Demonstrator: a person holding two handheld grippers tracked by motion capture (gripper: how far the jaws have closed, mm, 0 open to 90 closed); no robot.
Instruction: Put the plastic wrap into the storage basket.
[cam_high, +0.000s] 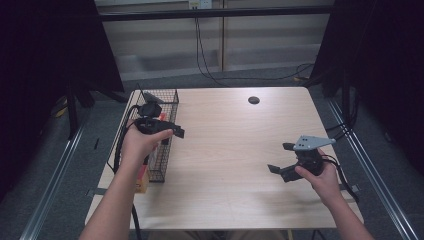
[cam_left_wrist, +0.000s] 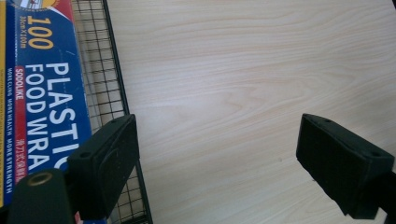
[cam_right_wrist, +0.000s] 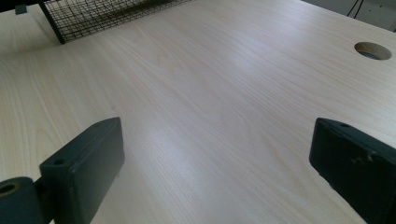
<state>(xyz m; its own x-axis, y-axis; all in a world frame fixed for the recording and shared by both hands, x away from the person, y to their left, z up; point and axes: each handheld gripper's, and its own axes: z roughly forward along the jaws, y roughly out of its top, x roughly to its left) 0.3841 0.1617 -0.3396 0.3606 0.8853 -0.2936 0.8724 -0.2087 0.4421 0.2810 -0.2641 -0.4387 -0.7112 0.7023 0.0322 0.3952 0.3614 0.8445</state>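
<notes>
Left gripper (cam_high: 172, 132) sits at left centre of the high view, over the right rim of the wire basket (cam_high: 172, 95). Jaws spread wide, nothing between them; in the left gripper view only bare table (cam_left_wrist: 243, 84) lies in the gap.

Wrap box (cam_left_wrist: 42, 93) lies flat inside the basket at the left edge of the left gripper view, against the mesh wall (cam_left_wrist: 100, 70). In the high view a red-and-yellow end pokes out near the basket's lower end, likely the same box; cannot be sure.

Right gripper (cam_high: 282, 157) is at lower right of the high view, over open table well apart from the basket. Jaws spread, empty. Its own view looks across the wood to the basket corner (cam_right_wrist: 53, 25) at upper left and a round cable hole (cam_right_wrist: 372, 50) at upper right.

Step, as I judge it: box is down in the basket and free of the left jaws, so this reads as the release at the end of a placing, or the start of a reach for the box. Next move calls for lifting the left jaws clear of the rim without snagging the mesh.

Writing on box, white on blue: "PLASTIC", "FOOD WRA" (cut off). Yellow "100". Red strip reads roughly "SODOLIKE". Small print along the edge includes "MORE STRENGTH"; the rest is too fine.
</notes>
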